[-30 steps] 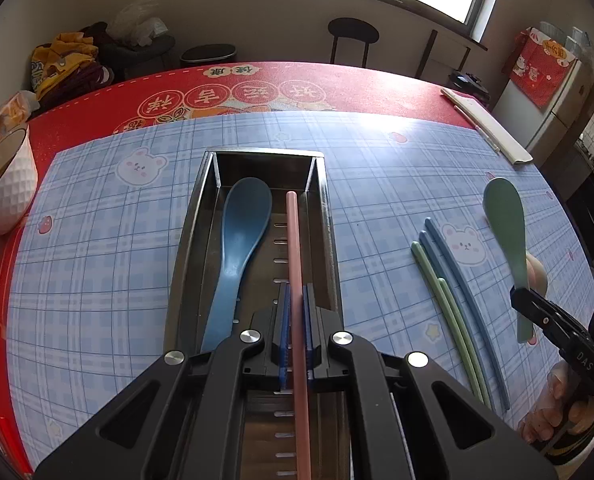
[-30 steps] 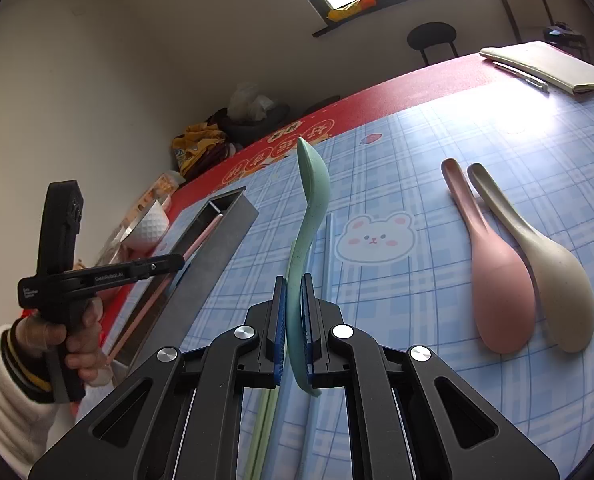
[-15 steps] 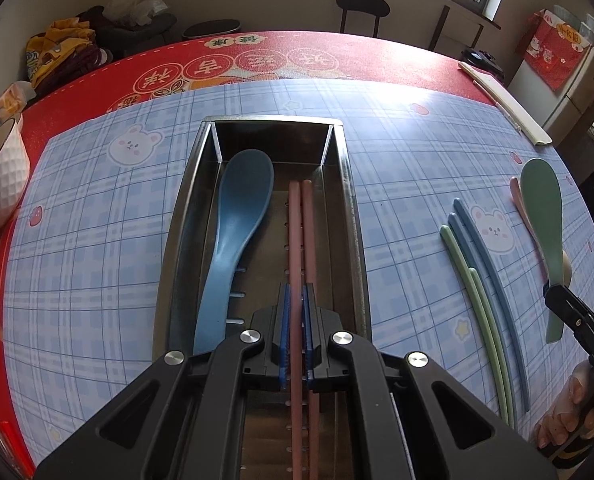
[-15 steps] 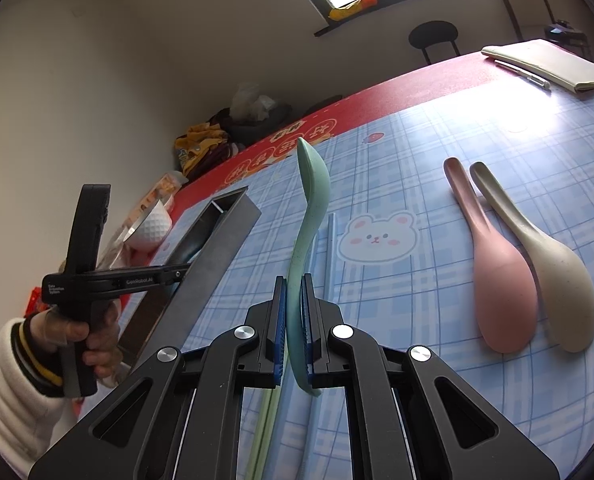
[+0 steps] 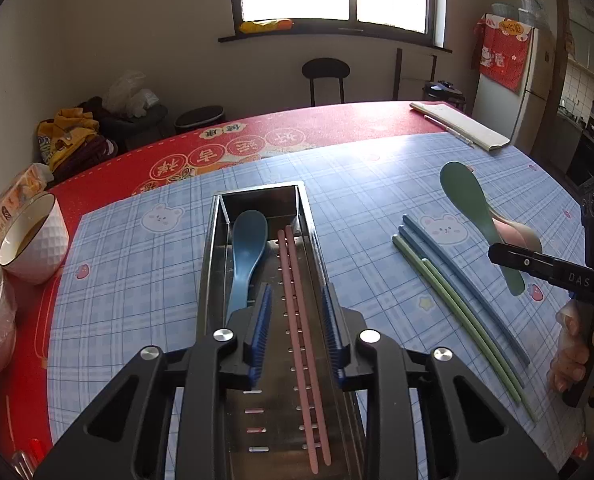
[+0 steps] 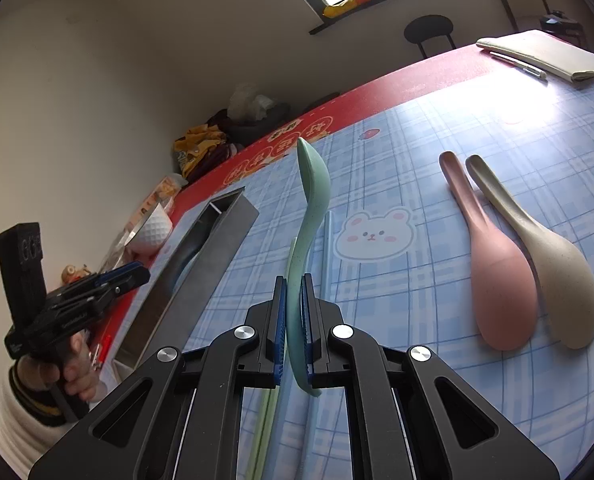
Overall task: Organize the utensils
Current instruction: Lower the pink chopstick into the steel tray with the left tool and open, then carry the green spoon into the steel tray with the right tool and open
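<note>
Steel is what the long tray [image 5: 213, 264] is made of; it lies lengthwise on the blue checked mat [image 5: 137, 280] that covers most of the red table [image 5: 337, 124]. Inside the tray a blue spoon [image 5: 247, 252] is seen on the left with its bowl toward the far end, and two pink chopsticks [image 5: 301, 332] lie side by side to its right. The left tool [image 5: 297, 328] is held over the near part of the tray with its jaws spread wide and nothing between them; the pink chopsticks are seen in the gap, lying on the tray floor.

The right tool [image 6: 293, 320] is clenched on the handle of a green spoon [image 6: 311, 200], which is held up above the mat with its bowl pointing away. On the mat to the right of the tray two green chopsticks [image 5: 453, 312] and two blue chopsticks [image 5: 461, 284] are laid close together, slanting. Toward the right edge of the table a pink spoon [image 6: 497, 280] and a beige spoon [image 6: 557, 276] rest side by side, touching at the bowls.

A white bowl [image 5: 37, 240] stands at the left edge of the table, on the red surface just beside the mat, and a folded cloth [image 5: 461, 124] with a pen beside it lies at the far right corner
</note>
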`<action>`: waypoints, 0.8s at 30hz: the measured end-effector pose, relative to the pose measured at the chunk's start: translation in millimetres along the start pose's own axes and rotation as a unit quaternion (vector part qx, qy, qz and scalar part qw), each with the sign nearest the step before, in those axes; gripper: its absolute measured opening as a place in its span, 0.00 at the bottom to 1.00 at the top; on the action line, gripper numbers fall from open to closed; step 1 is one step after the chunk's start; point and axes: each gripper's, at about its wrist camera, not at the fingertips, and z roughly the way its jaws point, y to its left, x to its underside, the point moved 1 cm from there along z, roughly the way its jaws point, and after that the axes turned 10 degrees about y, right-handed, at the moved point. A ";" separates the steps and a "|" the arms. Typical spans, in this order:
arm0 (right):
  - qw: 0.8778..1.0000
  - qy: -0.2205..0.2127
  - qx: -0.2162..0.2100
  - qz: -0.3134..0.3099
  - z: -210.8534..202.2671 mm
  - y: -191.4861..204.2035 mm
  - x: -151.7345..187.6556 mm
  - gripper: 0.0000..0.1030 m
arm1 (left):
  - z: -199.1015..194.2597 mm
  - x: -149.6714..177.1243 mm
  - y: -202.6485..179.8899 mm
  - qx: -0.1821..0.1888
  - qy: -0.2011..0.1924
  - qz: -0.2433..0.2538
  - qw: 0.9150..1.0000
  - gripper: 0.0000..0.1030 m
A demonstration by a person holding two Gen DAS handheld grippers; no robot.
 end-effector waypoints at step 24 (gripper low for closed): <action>0.997 0.016 0.055 0.045 2.2 31.4 -20.5 0.07 | -47.3 83.9 56.3 0.017 -0.167 -0.064 0.984 0.94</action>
